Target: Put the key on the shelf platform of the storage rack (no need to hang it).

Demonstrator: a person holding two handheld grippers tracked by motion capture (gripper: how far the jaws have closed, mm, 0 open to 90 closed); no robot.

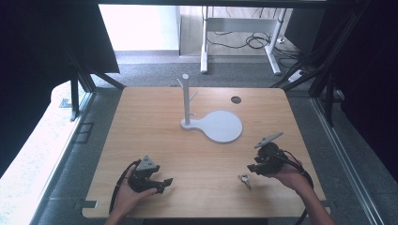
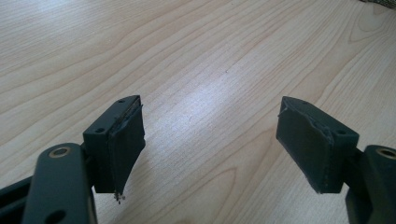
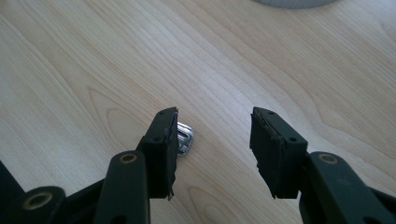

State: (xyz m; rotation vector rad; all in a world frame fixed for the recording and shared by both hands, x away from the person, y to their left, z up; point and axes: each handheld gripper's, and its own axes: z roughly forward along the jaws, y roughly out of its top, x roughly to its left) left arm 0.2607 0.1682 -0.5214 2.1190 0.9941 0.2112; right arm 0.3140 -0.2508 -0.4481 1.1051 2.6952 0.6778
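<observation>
A small silver metal piece (image 1: pixel 245 180), perhaps a key or a clip, lies on the wooden table (image 1: pixel 141 122) near the front right. My right gripper (image 1: pixel 255 168) hovers just right of it, held in a hand and open. In the right gripper view the open right gripper (image 3: pixel 215 126) has bare wood in its gap, and the metal piece (image 3: pixel 185 136) peeks out beside the left jaw. My left gripper (image 1: pixel 162 183) rests at the front left, open. In its own view the left gripper (image 2: pixel 210 116) has nothing between its jaws. A white peg stand (image 1: pixel 186 101) on a round base (image 1: pixel 220 126) stands mid-table.
A round cable hole (image 1: pixel 236 99) sits in the table's far right part. The white base's edge (image 3: pixel 294 2) shows at the top of the right gripper view. Grey carpet and dark frame posts (image 1: pixel 75 96) surround the table; a desk's white legs (image 1: pixel 204 51) stand beyond it.
</observation>
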